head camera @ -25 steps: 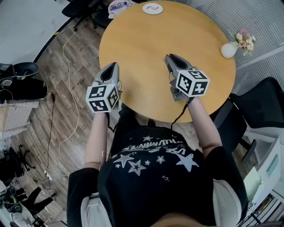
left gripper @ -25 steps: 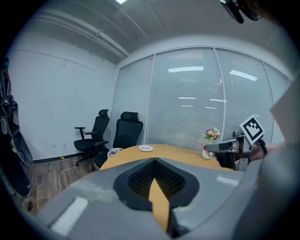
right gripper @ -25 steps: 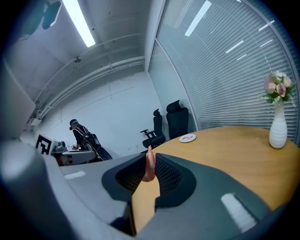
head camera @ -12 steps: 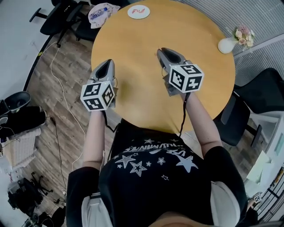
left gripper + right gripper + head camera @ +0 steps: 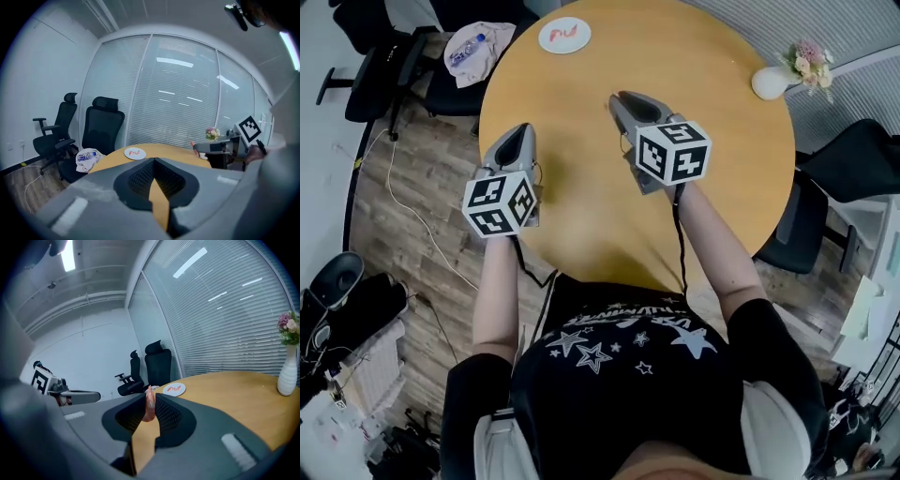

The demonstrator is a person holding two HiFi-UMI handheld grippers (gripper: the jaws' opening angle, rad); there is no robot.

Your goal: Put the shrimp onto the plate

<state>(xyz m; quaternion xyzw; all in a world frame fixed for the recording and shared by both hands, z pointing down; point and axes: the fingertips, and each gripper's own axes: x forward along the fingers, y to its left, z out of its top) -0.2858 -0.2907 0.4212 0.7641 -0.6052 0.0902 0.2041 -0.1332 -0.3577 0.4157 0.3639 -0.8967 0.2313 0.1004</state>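
A white plate (image 5: 564, 36) with red shrimp on it sits at the far edge of the round wooden table (image 5: 581, 216); it also shows in the left gripper view (image 5: 135, 153) and the right gripper view (image 5: 174, 389). My right gripper (image 5: 150, 397) is shut on a pink shrimp (image 5: 149, 406), held upright between its pads. In the head view the right gripper (image 5: 620, 97) hovers over the table's middle, short of the plate. My left gripper (image 5: 517, 133) hangs over the table's left edge; its jaws (image 5: 154, 160) meet at the tips with nothing between them.
A white vase of flowers (image 5: 766, 82) stands at the table's right rim. Black office chairs (image 5: 441, 56) stand beyond the plate, one holding a cloth and a bottle (image 5: 475, 45). Another black chair (image 5: 848, 169) is at the right. Cables run over the wooden floor at the left.
Both grippers have moved forward over the table, closer to the plate. The right gripper has kept the shrimp in its jaws.
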